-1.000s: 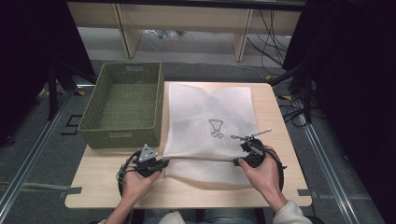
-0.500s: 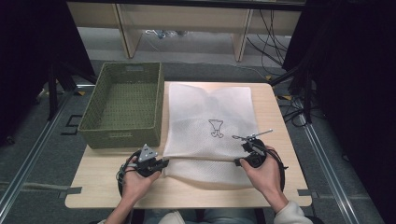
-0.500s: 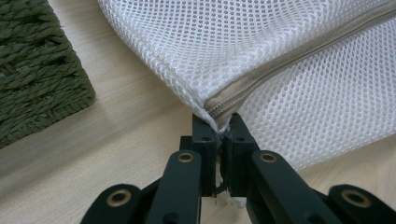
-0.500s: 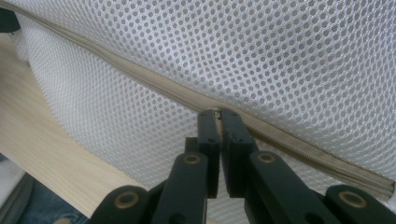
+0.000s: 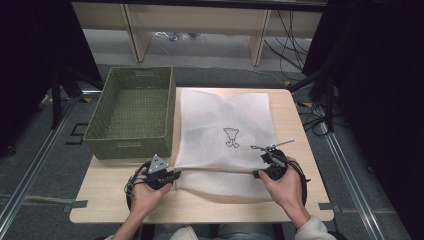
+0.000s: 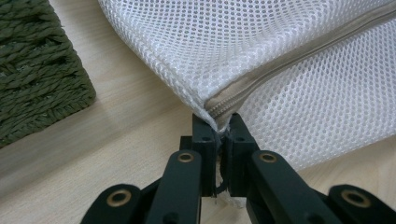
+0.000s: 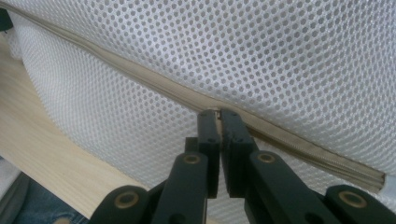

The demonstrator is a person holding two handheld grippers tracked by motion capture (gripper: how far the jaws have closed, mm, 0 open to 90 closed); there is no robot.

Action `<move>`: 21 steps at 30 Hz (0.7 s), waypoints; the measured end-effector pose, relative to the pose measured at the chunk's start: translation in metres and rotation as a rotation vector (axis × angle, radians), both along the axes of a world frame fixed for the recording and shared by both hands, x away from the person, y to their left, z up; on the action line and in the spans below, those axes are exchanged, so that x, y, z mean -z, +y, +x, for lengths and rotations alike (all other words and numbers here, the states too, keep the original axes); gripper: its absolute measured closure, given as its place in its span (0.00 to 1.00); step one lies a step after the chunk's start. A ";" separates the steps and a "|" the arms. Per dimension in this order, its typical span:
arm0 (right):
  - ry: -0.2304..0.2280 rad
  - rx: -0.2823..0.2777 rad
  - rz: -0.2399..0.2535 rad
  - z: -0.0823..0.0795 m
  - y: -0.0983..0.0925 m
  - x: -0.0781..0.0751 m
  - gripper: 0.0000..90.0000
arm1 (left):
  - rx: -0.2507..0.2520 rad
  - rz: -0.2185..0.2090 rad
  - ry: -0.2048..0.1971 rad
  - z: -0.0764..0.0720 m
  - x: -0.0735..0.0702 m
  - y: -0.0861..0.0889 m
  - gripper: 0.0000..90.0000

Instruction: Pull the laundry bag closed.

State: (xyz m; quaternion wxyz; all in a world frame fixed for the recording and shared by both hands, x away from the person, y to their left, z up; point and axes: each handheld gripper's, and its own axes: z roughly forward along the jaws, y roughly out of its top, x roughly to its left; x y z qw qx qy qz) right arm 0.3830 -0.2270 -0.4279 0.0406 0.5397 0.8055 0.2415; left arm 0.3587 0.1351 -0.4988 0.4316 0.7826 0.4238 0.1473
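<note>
A white mesh bag lies flat on the table, stretched between the two grippers at its near end. Its long axis runs away from the person, from the grippers toward the far table edge; the zipper runs crosswise to that, from one gripper to the other, along the near part of the bag.

The left gripper has its jaws closed on the bag's near left corner, right where the zipper tape ends; in the left gripper view the mesh bunches into the narrow slit between the jaws. The right gripper is likewise closed, pinching the zipper line near the bag's right edge. It seems to have the zipper pull, though the jaws hide what sits between them, so I cannot tell for sure.

Beyond the left gripper and to its outer side stands a green woven basket, its side just beside the bag's left edge. A small dark drawing on the bag sits ahead of the grippers, between them, nearer the right one. A flap of mesh lies below the zipper, toward the person.
</note>
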 end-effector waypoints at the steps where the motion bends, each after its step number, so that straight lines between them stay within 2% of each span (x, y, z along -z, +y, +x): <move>1: 0.017 0.017 0.006 -0.001 0.000 -0.001 0.98 | -0.001 -0.001 0.000 0.000 0.000 0.000 0.94; 2: -0.003 -0.012 0.002 0.000 -0.002 0.000 0.98 | -0.001 -0.002 0.000 0.000 0.000 0.000 0.94; 3: 0.000 -0.017 -0.005 0.000 -0.003 0.000 0.98 | -0.001 -0.001 0.000 0.000 0.000 0.000 0.94; 5: 0.003 0.002 -0.009 0.000 -0.003 0.000 0.98 | 0.001 0.002 -0.001 0.000 0.000 0.000 0.94; 8: -0.008 -0.013 0.002 0.000 -0.004 0.001 0.98 | -0.002 0.002 -0.002 0.000 0.000 0.000 0.94; 14: 0.017 0.033 0.004 -0.002 -0.004 0.000 0.98 | -0.002 0.002 -0.002 0.000 0.000 0.000 0.94; 16: 0.011 0.032 -0.006 -0.002 -0.004 -0.001 0.98 | -0.002 0.001 -0.001 0.000 0.000 0.000 0.94; 19: 0.024 0.044 0.004 -0.003 -0.004 -0.001 0.98 | -0.001 0.003 -0.002 0.000 0.000 0.000 0.94; 21: 0.010 0.041 0.011 -0.004 -0.004 -0.001 0.98 | 0.000 0.003 -0.002 0.000 0.000 0.000 0.94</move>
